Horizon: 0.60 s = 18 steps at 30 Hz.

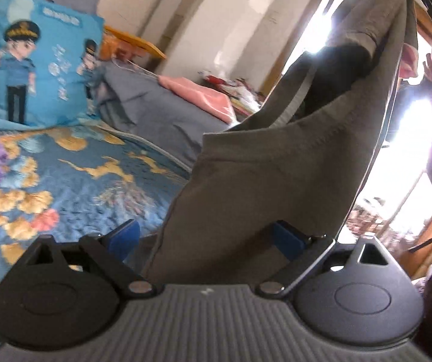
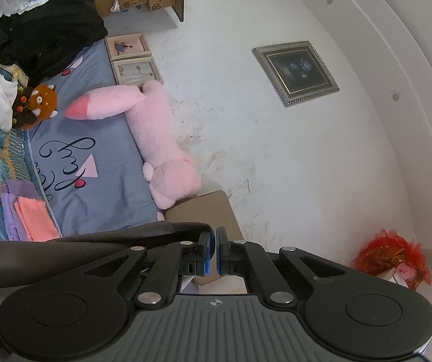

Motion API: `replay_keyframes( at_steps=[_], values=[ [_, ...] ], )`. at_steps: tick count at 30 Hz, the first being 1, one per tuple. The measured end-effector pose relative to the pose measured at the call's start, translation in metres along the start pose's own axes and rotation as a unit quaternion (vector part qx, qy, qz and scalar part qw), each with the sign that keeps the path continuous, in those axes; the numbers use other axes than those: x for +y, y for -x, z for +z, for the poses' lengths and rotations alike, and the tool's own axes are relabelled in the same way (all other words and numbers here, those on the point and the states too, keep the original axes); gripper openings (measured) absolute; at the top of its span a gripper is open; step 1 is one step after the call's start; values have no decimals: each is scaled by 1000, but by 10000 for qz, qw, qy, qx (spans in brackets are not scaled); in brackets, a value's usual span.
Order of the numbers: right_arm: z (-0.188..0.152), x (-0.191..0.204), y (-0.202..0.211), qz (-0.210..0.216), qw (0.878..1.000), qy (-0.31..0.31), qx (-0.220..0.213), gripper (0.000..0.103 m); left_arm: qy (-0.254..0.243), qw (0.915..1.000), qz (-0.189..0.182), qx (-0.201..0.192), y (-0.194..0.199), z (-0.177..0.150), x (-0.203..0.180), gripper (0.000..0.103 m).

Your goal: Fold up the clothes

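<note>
The fingers [image 1: 125,238] of the left gripper [image 1: 207,238] stand wide apart, their blue pads clear on both sides of a hanging fold of the grey garment [image 1: 276,166]; the cloth drapes between them, but nothing presses on it. The right gripper [image 2: 216,255] has its pads drawn tight together, and the same grey garment [image 2: 95,238] lies bunched against its left finger at about nine o'clock; it seems pinched there, though the exact pinch point is hidden.

In the left wrist view the garment climbs from six o'clock up to about one o'clock, where it is held high against the bright window [image 1: 412,120].

It looks like light, soft knit: it sags under its own weight, creases freely and will slide rather than hold a shape. I judge it neither fragile nor slippery, but a loose grip on one layer could let it slip. The best hold for the left gripper looks like the straight hemmed edge at about four o'clock of the hanging panel, taking both layers near a corner, so the piece can be stretched flat.

Beneath lies a bed [image 1: 65,181] with a blue patterned cover, soft and a little rumpled. A cartoon cushion [image 1: 41,60] stands at ten o'clock. Folded pink and purple cloths [image 2: 26,214] sit at the cover's edge, a pink plush toy [image 2: 161,138] lies along the white wall [image 2: 276,150], and a framed picture [image 2: 296,72] hangs at one o'clock.
</note>
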State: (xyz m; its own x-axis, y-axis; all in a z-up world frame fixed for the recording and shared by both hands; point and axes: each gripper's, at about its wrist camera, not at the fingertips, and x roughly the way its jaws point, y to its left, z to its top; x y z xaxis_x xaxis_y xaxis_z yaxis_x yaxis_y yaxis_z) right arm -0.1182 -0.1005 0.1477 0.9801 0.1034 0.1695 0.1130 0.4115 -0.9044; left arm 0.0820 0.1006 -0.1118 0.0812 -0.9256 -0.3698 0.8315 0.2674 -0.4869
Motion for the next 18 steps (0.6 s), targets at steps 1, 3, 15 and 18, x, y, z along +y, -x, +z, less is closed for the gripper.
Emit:
replay_keyframes(
  at_steps=[1,3,15,18],
  values=[
    [0,0,0,5,10000,-2,2,1,-7,9999,-108,38,-5,2,2,95],
    [-1,0,0,12,10000,-3,4,1,-47,9996,-278,76,-13,4,1,89],
    [-15,3,-2,-65,9999,-40,110,1,-161,9997,154,36,-12,-19,-31,3],
    [-19,3,-3,-107,9998,-98,163,1,-60,9966,718,-398,19,-27,-43,3]
  ],
)
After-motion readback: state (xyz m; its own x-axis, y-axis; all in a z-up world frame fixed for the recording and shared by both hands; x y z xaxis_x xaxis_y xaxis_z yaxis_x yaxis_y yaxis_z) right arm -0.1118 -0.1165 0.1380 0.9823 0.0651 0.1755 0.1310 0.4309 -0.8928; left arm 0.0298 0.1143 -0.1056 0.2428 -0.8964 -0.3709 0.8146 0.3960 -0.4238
